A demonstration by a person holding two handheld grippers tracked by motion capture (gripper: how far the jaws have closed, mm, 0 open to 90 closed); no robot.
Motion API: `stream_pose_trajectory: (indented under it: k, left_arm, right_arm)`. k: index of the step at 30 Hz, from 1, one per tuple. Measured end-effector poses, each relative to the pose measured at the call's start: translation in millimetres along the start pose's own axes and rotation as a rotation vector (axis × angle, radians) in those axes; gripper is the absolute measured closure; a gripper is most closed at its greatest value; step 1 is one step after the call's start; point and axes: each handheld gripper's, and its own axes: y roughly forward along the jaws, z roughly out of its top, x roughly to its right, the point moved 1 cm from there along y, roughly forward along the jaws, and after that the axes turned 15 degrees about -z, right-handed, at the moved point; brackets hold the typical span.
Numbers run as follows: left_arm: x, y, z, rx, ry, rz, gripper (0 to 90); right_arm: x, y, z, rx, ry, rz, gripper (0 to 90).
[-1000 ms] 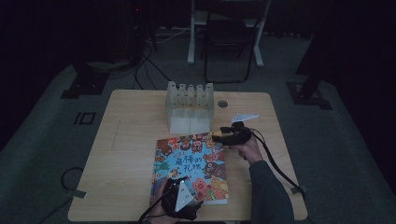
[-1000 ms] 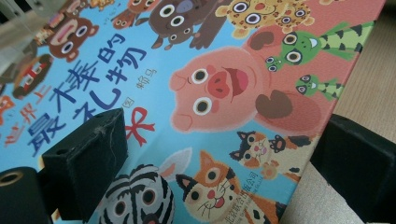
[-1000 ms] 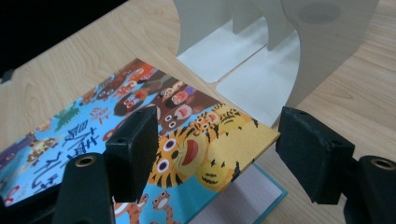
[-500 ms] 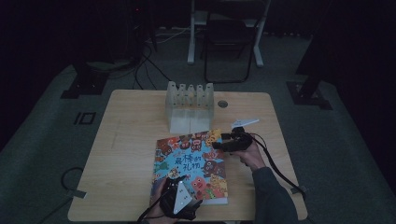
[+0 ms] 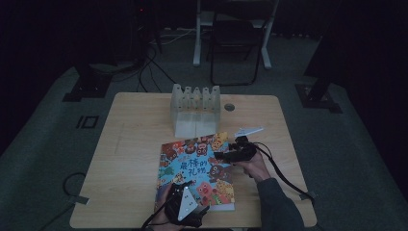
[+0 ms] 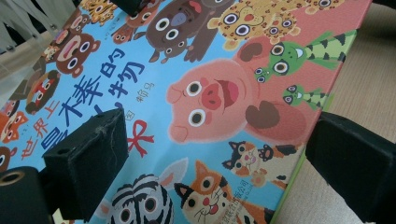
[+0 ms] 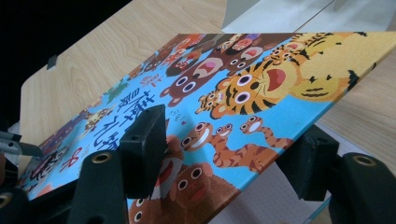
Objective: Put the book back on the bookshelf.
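A children's picture book (image 5: 197, 168) with cartoon animals on a blue cover lies on the wooden table (image 5: 134, 144). My left gripper (image 5: 182, 188) sits at the book's near edge and is open. In the left gripper view (image 6: 219, 149), one jaw is over the cover (image 6: 210, 93) and the other is off its side, above bare wood. My right gripper (image 5: 220, 155) is at the book's right edge, also open. In the right gripper view (image 7: 229, 135), the cover's edge (image 7: 280, 93) runs between the jaws, one above and one below, with a pale page under it.
A clear plastic rack (image 5: 195, 110) with upright dividers stands just behind the book. A small round hole (image 5: 229, 107) lies to its right. Cables trail off the table's near side. A chair (image 5: 235, 43) and desk legs stand on the dark floor beyond.
My right gripper has moved left and toward me, from beside the book onto its right edge. The left gripper has stayed at the near edge.
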Motion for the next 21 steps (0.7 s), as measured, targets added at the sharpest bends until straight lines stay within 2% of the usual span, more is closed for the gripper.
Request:
stream_pose_trajectory:
  k: [2,6,14,19,21]
  left_arm:
    - [0.2,-1.6,1.0,0.012,-0.004,0.0,6.5]
    - [-0.3,-4.9,3.5,0.032,-0.009,-0.002,7.0]
    - [-3.2,-11.2,8.2,0.062,-0.015,-0.006,7.1]
    - [-3.9,-11.9,9.7,0.068,-0.019,-0.008,7.3]
    - [-3.3,-11.9,10.0,0.068,-0.017,-0.003,7.3]
  right_arm:
    - [-1.6,-2.2,1.1,0.011,0.009,0.012,39.3]
    - [-9.5,-7.3,8.7,0.019,-0.016,-0.001,38.7]
    - [-20.7,-13.3,18.3,0.03,-0.021,-0.008,38.1]
    - [-25.9,-11.7,22.9,0.006,-0.014,-0.007,38.0]
    - [-26.1,-8.4,22.6,-0.01,-0.01,0.01,40.7]
